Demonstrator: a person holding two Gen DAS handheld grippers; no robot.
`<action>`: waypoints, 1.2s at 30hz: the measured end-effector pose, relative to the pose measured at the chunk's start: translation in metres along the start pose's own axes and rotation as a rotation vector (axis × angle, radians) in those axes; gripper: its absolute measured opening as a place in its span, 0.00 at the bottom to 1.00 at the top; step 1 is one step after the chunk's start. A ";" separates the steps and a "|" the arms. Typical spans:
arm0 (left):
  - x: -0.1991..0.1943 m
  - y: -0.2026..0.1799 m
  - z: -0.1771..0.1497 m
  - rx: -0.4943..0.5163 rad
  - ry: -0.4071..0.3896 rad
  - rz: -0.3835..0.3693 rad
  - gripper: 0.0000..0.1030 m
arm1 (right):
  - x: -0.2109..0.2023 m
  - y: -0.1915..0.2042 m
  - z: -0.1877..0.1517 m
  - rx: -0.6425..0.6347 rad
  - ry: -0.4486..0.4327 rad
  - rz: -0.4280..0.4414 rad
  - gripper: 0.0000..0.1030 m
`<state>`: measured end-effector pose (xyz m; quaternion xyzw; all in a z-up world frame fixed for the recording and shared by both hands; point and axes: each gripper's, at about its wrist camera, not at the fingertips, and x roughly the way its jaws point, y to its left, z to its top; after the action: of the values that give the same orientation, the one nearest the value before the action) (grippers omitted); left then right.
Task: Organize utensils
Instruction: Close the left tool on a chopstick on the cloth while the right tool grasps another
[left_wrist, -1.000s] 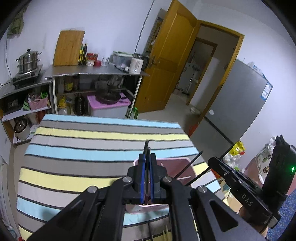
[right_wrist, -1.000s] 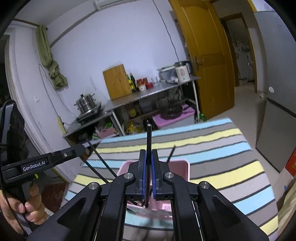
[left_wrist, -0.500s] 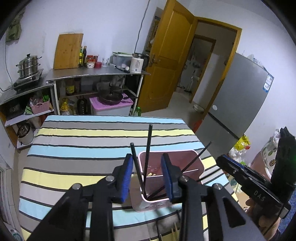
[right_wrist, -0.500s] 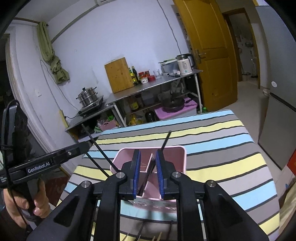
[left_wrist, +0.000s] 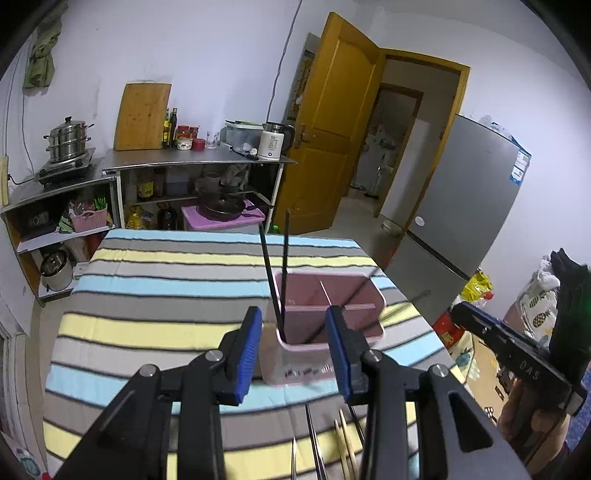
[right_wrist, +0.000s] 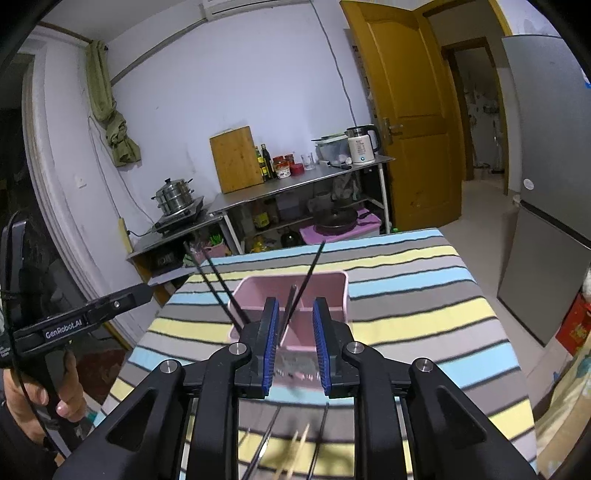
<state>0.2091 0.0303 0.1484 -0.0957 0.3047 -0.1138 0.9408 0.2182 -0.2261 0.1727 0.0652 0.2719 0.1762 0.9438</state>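
A pink divided holder (left_wrist: 364, 295) stands on the striped tablecloth (left_wrist: 155, 302), also in the right wrist view (right_wrist: 332, 284). Several black chopsticks (left_wrist: 284, 251) lean inside it; in the right wrist view they (right_wrist: 310, 269) stick out of both compartments. My left gripper (left_wrist: 293, 352) is open and empty, just in front of the holder. My right gripper (right_wrist: 294, 343) is open and empty, just behind the holder's near wall. Loose chopsticks, black and wooden, (left_wrist: 343, 439) lie on the cloth below the grippers, also seen in the right wrist view (right_wrist: 295, 446).
The table's right edge (left_wrist: 417, 306) drops to the floor beside a grey fridge (left_wrist: 469, 206). A steel kitchen shelf (left_wrist: 192, 162) with pots and bottles stands behind the table. The other hand-held gripper shows at right (left_wrist: 517, 362) and at left (right_wrist: 74, 321).
Both grippers opened and let go of black chopsticks, which now stand in the pink holder. Both grippers drew back and up from the holder.
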 end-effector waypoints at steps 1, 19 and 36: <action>-0.003 -0.001 -0.005 0.001 -0.001 0.000 0.36 | -0.005 0.000 -0.004 -0.002 0.001 -0.003 0.20; -0.027 -0.012 -0.085 0.033 0.047 -0.024 0.36 | -0.042 0.000 -0.068 0.002 0.057 -0.037 0.20; 0.002 -0.015 -0.124 0.047 0.155 -0.029 0.36 | -0.018 -0.013 -0.097 0.021 0.139 -0.032 0.20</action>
<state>0.1344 0.0015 0.0525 -0.0687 0.3723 -0.1414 0.9147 0.1558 -0.2416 0.0964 0.0586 0.3395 0.1622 0.9246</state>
